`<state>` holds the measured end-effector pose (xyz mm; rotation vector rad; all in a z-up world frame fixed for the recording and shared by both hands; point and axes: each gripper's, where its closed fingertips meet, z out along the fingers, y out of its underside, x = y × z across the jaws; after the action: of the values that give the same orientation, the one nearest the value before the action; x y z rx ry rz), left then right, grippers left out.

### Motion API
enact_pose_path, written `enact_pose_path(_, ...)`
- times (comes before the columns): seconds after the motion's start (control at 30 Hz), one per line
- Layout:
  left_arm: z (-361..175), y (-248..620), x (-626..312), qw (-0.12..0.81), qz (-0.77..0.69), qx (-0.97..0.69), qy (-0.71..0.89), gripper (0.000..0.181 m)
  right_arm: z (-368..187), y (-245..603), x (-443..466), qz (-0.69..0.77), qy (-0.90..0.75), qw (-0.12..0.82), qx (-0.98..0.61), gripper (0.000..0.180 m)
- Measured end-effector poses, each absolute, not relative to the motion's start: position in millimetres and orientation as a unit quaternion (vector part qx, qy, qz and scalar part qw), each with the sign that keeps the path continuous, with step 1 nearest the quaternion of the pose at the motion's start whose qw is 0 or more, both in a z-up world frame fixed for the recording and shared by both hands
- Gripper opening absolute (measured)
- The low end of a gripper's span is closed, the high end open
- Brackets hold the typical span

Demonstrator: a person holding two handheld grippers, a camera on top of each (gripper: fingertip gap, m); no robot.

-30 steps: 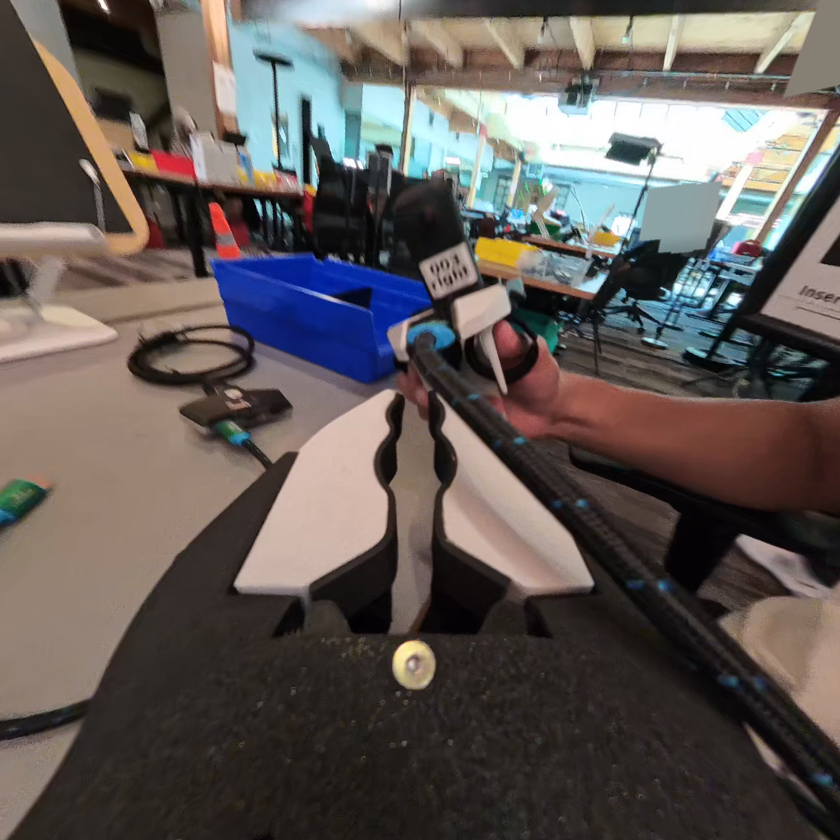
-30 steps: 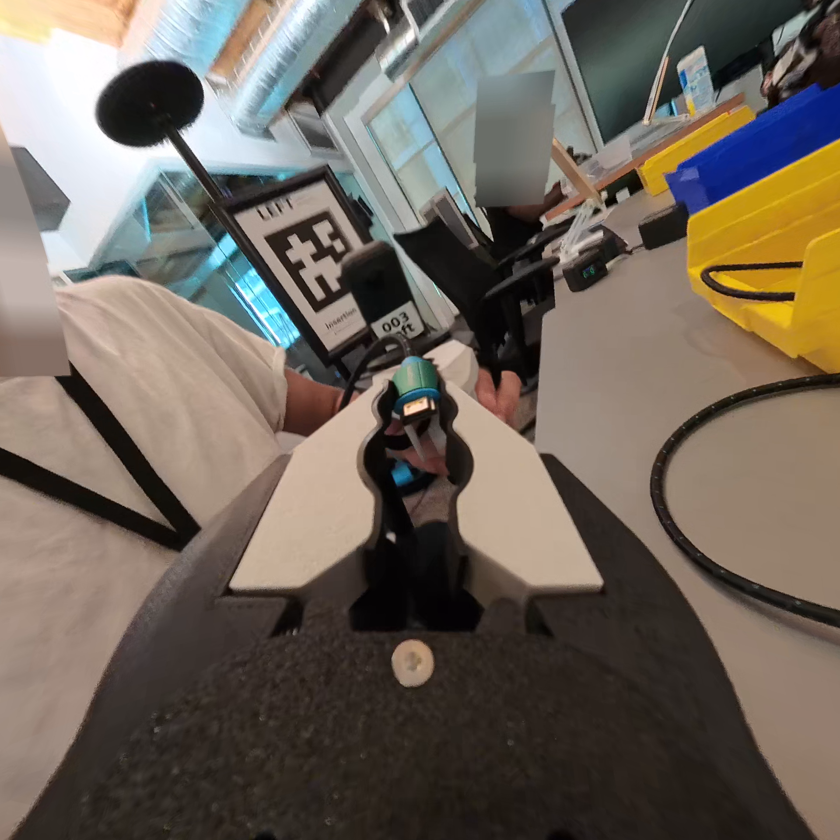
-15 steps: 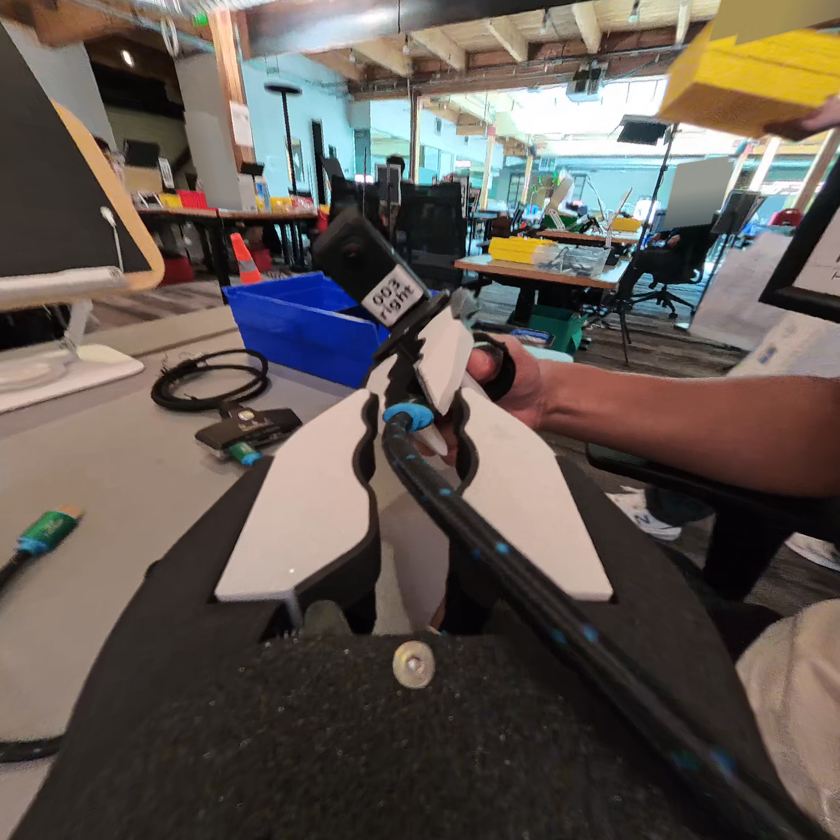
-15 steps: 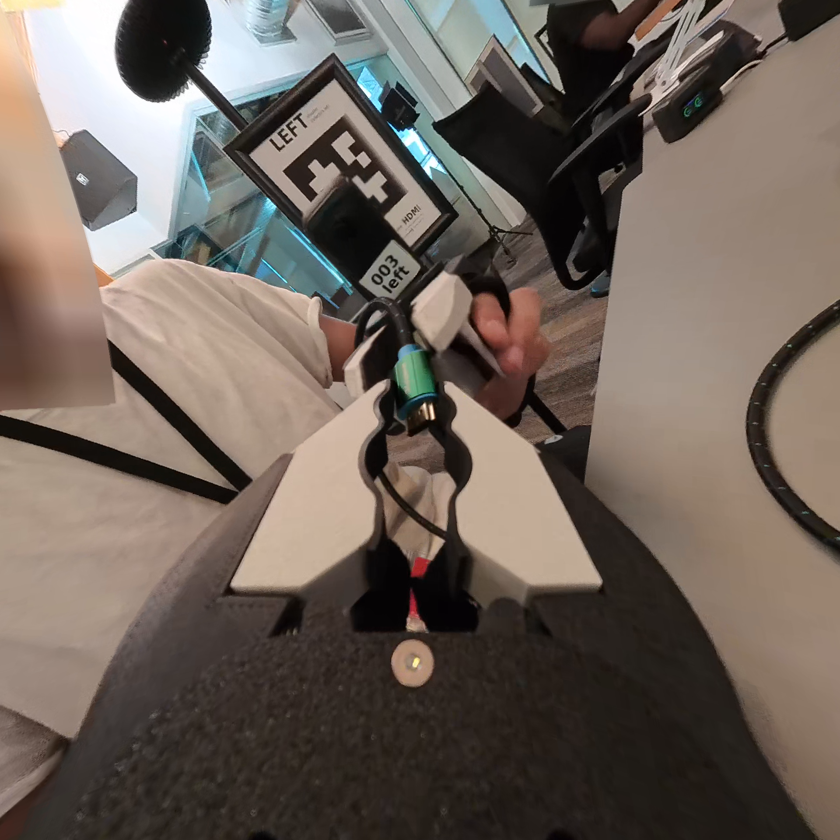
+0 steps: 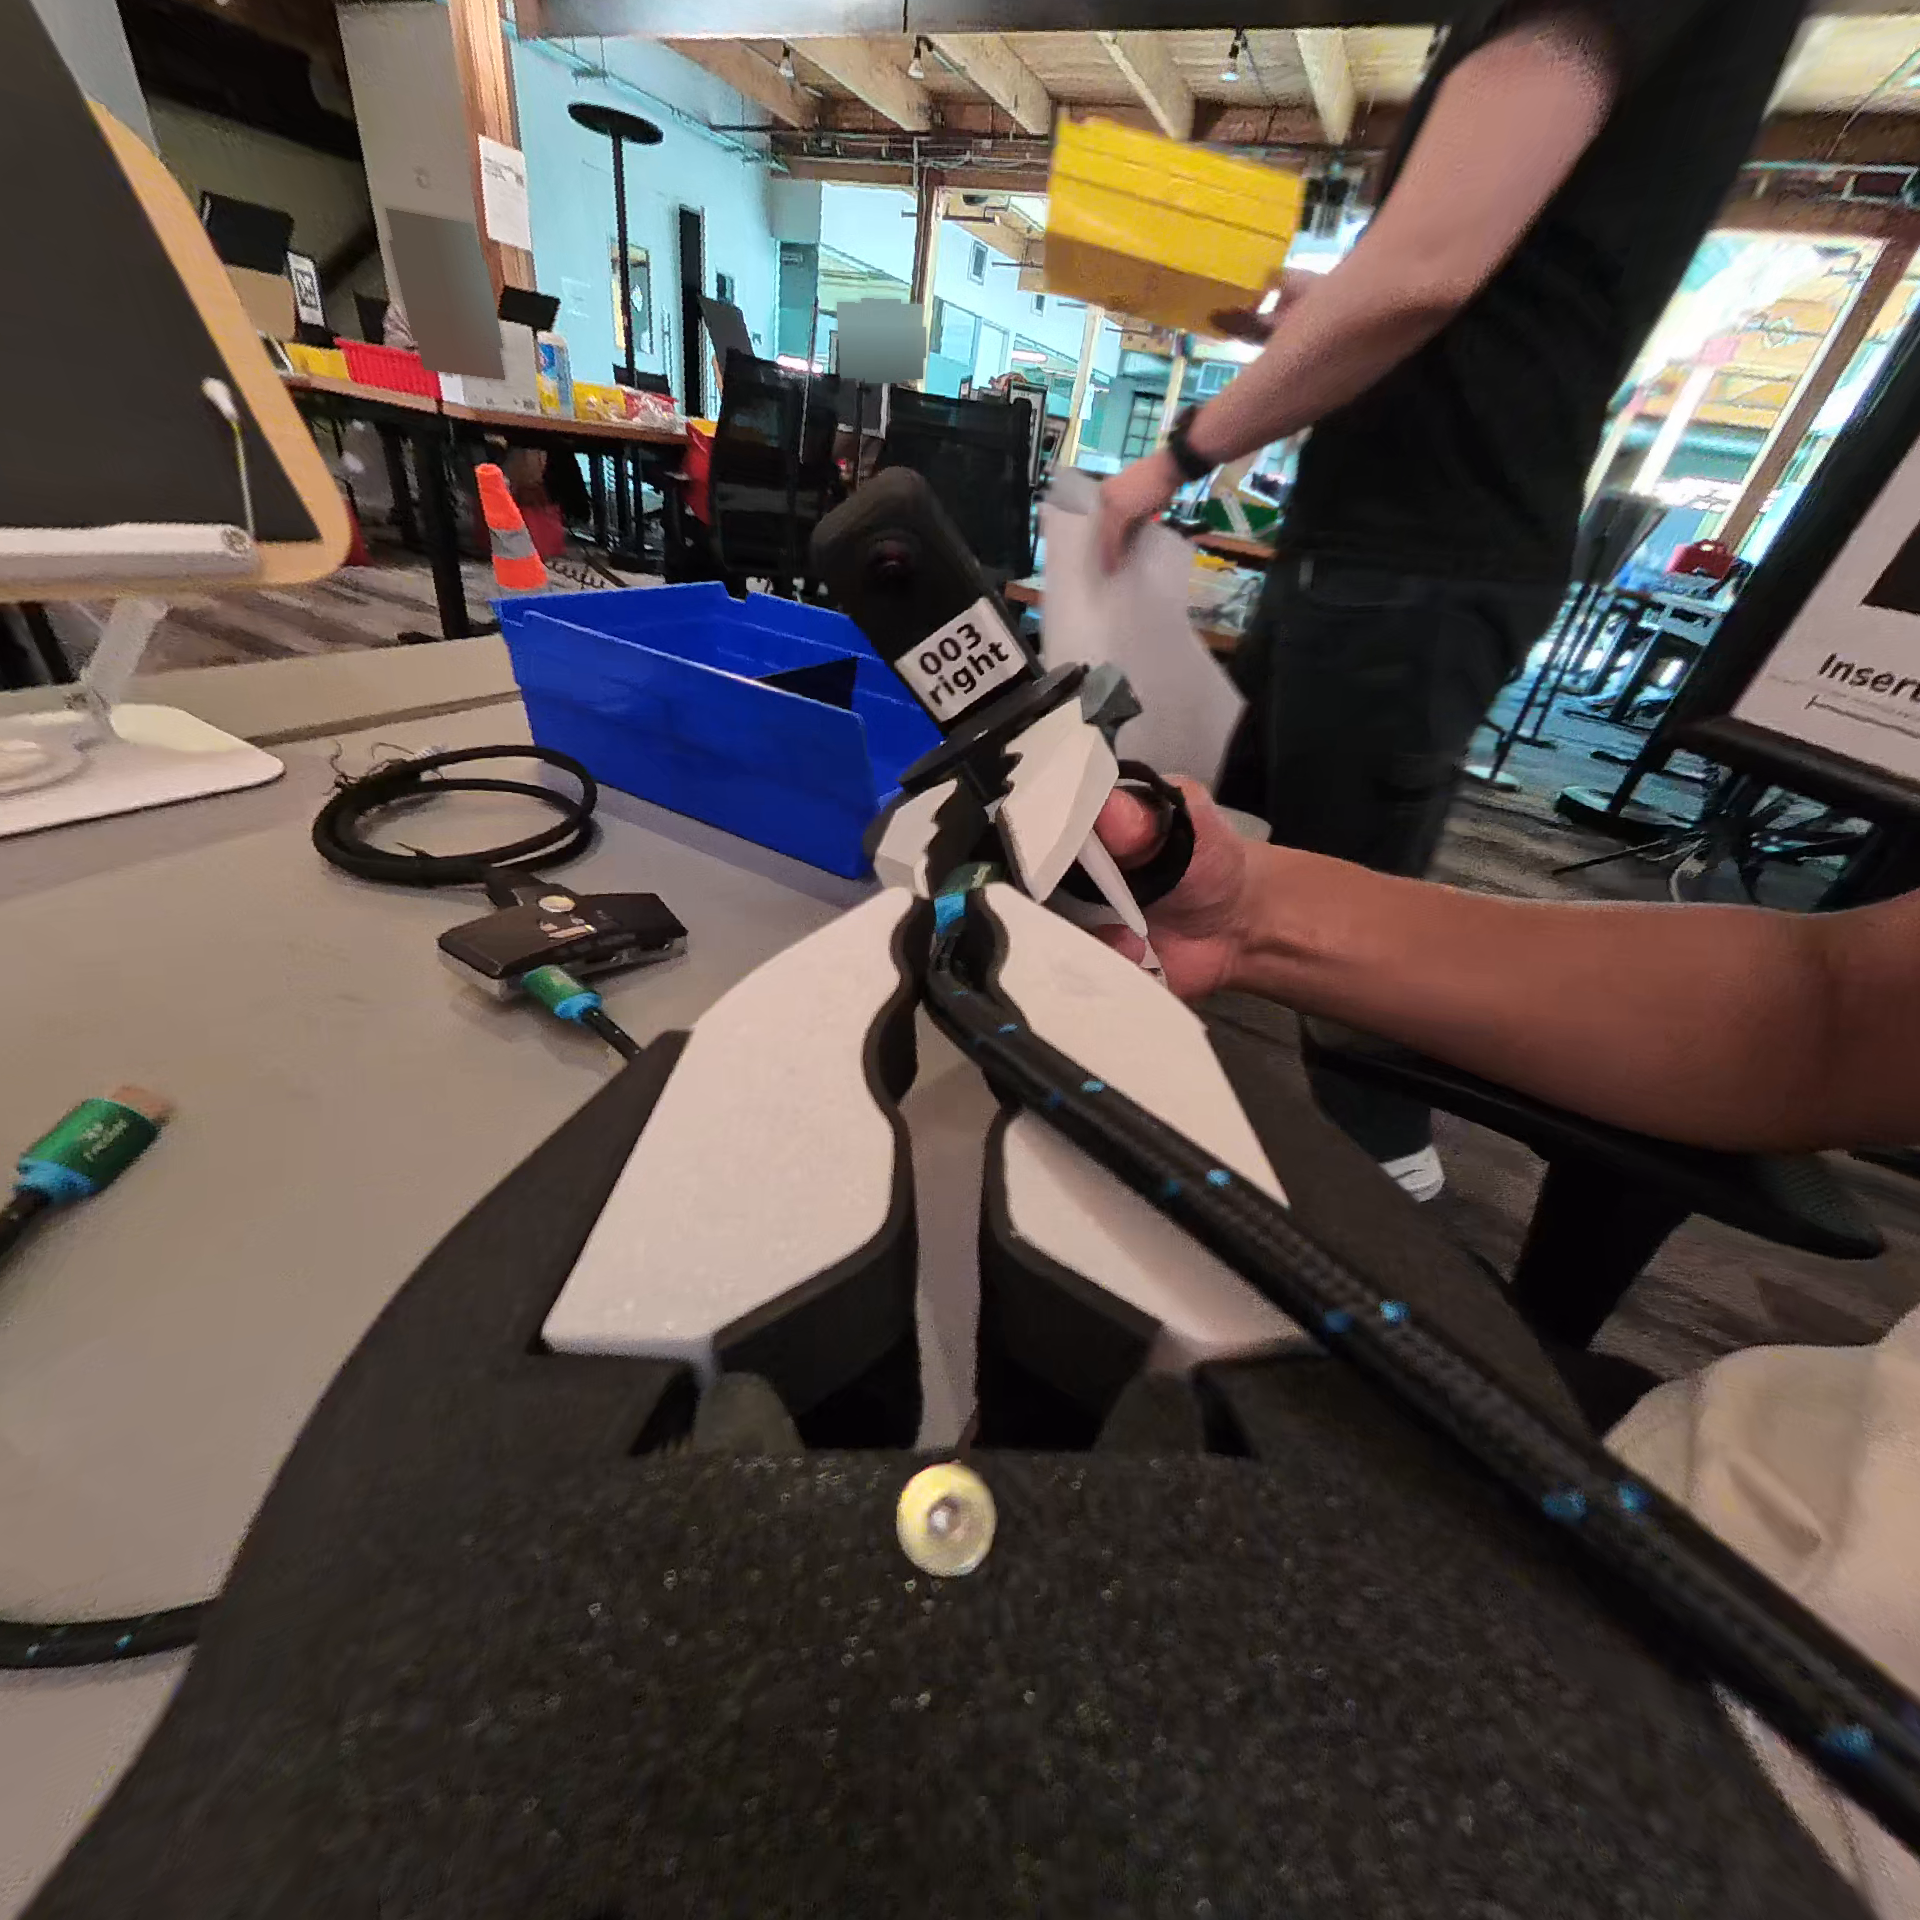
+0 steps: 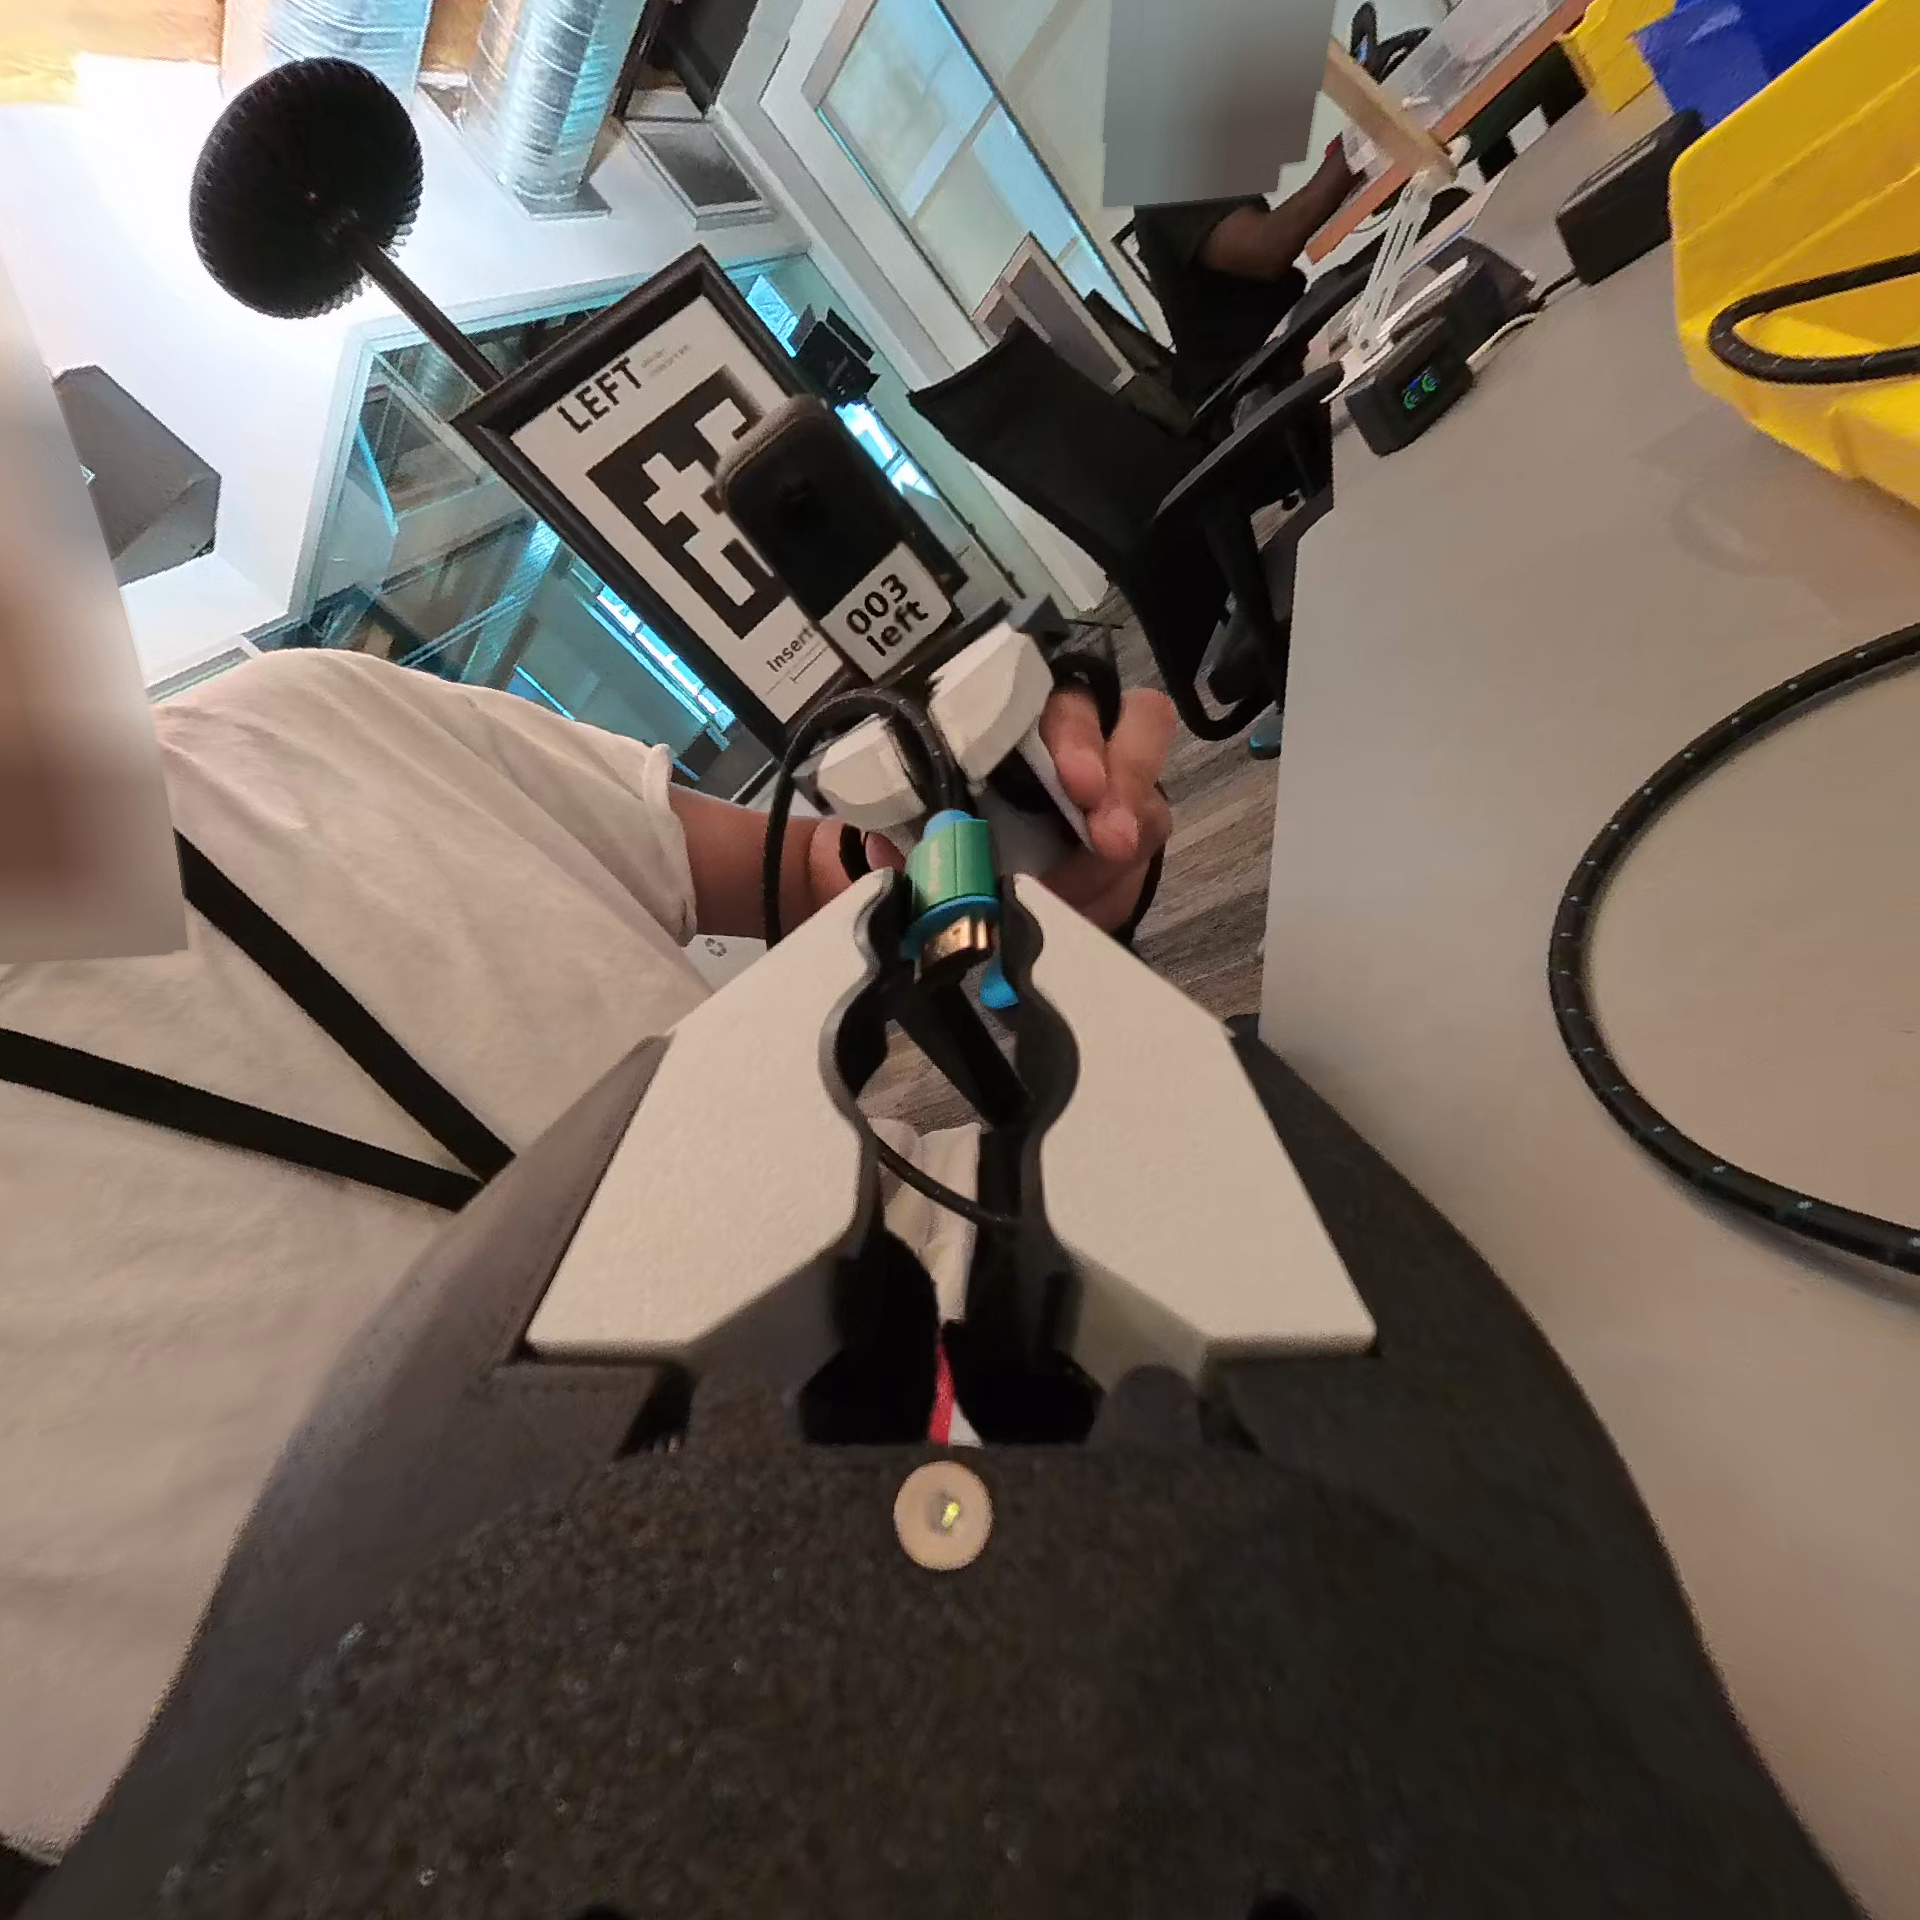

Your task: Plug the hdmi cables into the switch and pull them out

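A green HDMI plug (image 6: 951, 873) with a gold tip sits between the tips of my right gripper (image 6: 951, 904), which is shut on it. Its black braided cable (image 5: 1247, 1205) runs through my left gripper (image 5: 948, 920), which is shut on it just behind the plug. The two grippers meet tip to tip off the table's edge. The black switch (image 5: 561, 930) lies on the grey table (image 5: 312, 1091) to the left, with one green plug (image 5: 556, 987) in it. A loose green plug (image 5: 94, 1143) lies at the far left.
A blue bin (image 5: 707, 707) stands behind the switch, beside a coiled black cable (image 5: 447, 810) and a monitor stand (image 5: 135, 748). A standing person (image 5: 1455, 416) holds a yellow bin (image 5: 1164, 239). A yellow bin (image 6: 1787, 291) and a cable loop (image 6: 1621, 987) lie on the table. The grippers are tip to tip, or close to it. Left tips and right tips are each some 25 cm from the black switch (image 5: 561, 930).
My left gripper has closed on the cable just behind the plug, after standing wider half a second ago. The two grippers have drawn together. A person with a yellow bin has come into view.
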<state>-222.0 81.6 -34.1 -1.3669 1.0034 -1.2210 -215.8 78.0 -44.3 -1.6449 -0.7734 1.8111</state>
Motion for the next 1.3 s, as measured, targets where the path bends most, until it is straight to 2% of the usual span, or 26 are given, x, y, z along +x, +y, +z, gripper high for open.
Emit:
enact_pose_path(0.4,-39,84,-222,0.47,-0.526,-0.587,0.396,0.011,-43,87,-214,0.672,-0.267,0.284,-0.63,0.016)
enact_pose_path(0.8,-42,81,-221,0.518,-0.449,-0.568,0.455,0.01,-51,81,-220,0.694,-0.252,0.225,-0.635,0.015)
enact_pose_path(1.1,-44,87,-222,0.497,-0.482,-0.582,0.427,0.007,-43,92,-219,0.703,-0.223,0.262,-0.623,0.016)
enact_pose_path(1.2,-46,94,-225,0.494,-0.487,-0.593,0.409,0.007,-45,104,-214,0.665,-0.226,0.317,-0.638,0.017)
enact_pose_path(1.3,-46,110,-235,0.499,-0.489,-0.606,0.38,0.007,-48,139,-177,0.549,-0.233,0.456,-0.661,0.028)
